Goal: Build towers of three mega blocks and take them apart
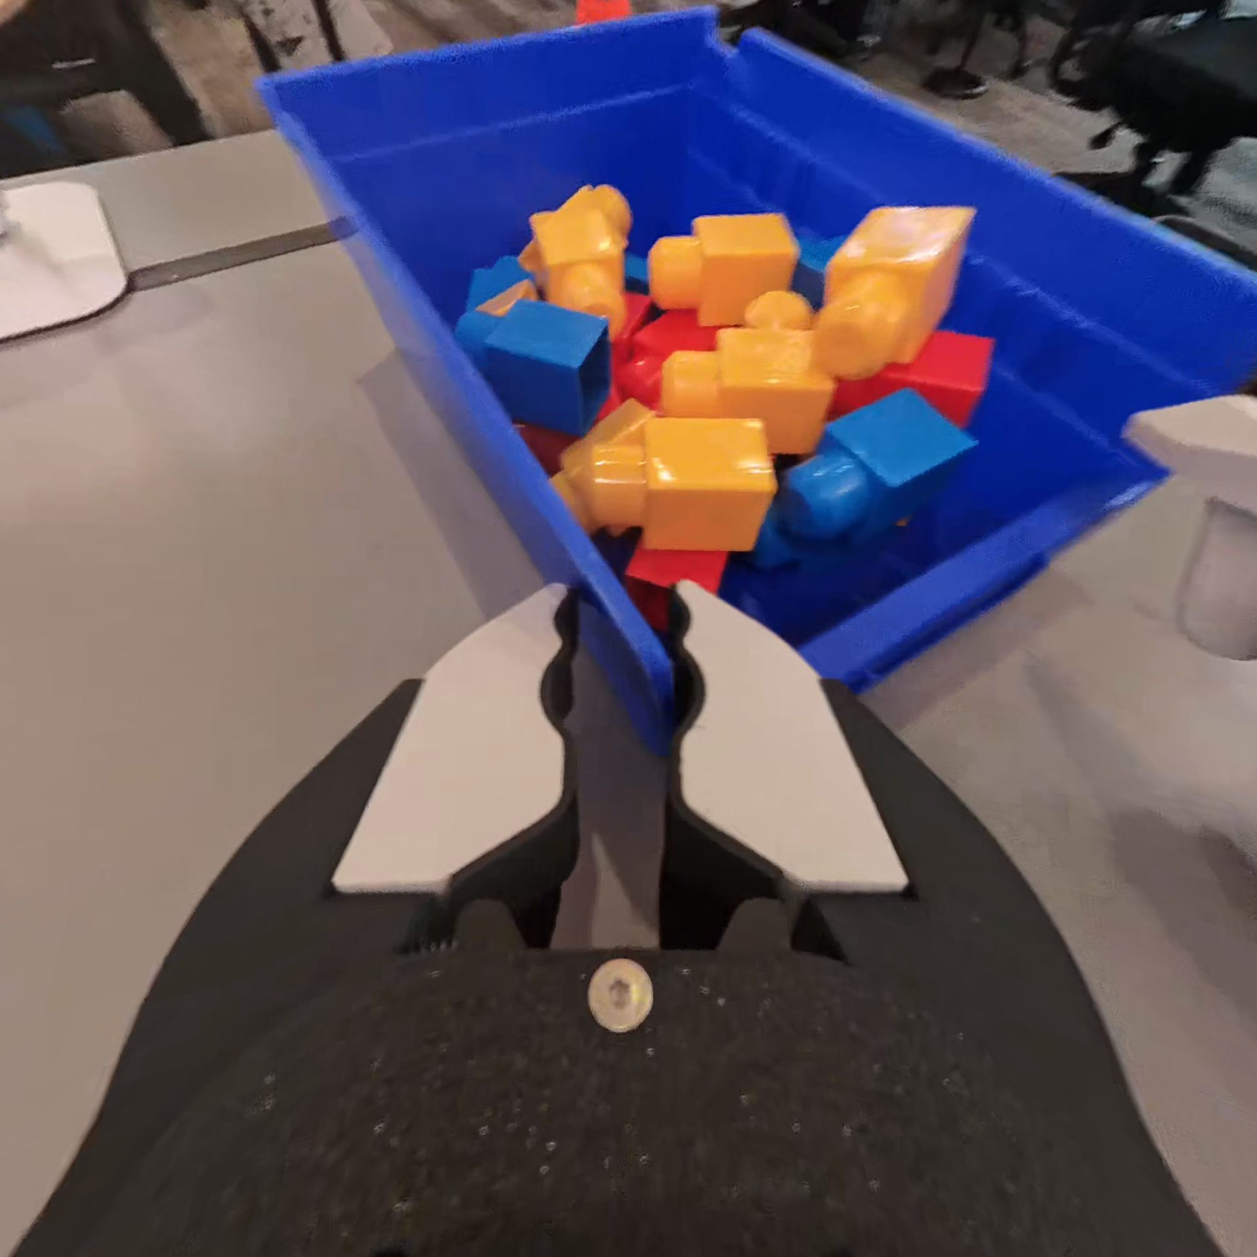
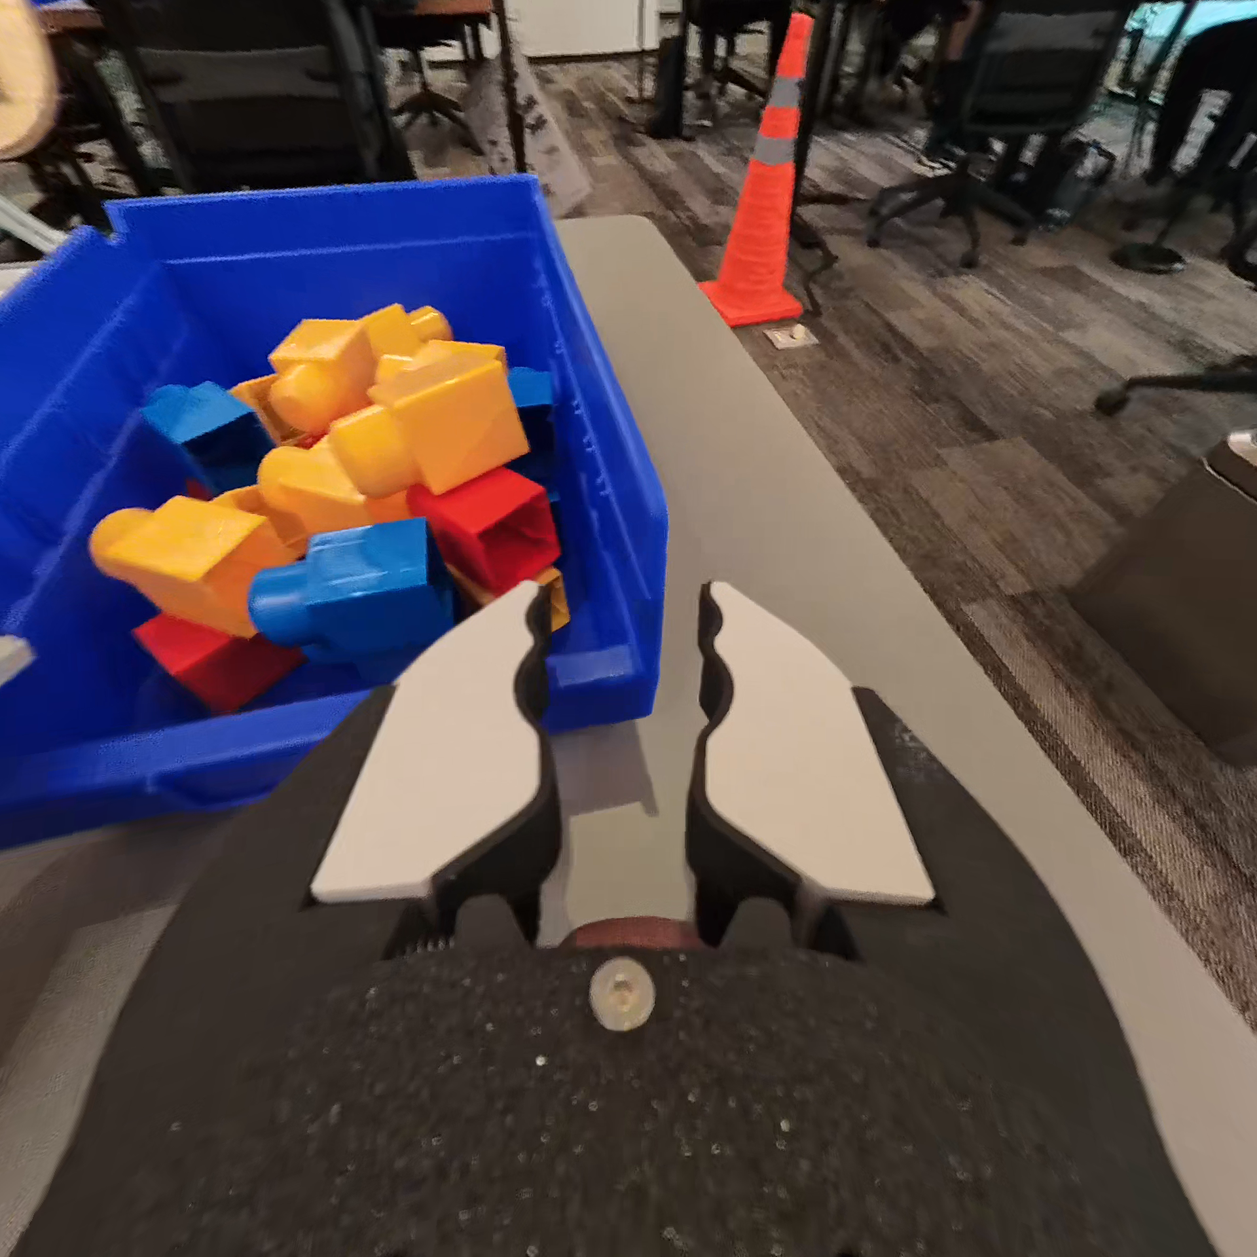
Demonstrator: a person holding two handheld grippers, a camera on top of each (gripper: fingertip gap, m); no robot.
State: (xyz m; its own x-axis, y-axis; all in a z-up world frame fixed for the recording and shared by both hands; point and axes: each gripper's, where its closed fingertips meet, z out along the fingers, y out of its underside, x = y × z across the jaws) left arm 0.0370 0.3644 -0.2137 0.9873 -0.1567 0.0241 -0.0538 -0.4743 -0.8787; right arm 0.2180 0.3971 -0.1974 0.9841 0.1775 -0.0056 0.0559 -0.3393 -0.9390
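- Mega blocks are lying in a loose jumble of yellow, red and blue inside the blue bin, which is sitting on the grey table; none is stacked, so tower-building looks not yet begun.
- They are looking like light, hollow, rigid plastic with a glossy skin, so I'm guessing they'll be sliding a bit under the pads; the flat square sides seem the place to pinch, not the rounded stud.
- The left gripper is hovering low at the bin's near corner, its jaws slightly parted and straddling the wall edge, holding nothing that I can make out.
- The right gripper is hanging over the bin's other near corner, jaws spread wider and empty, pointing past the bin along the table.
- An orange traffic cone is standing on the floor beyond.
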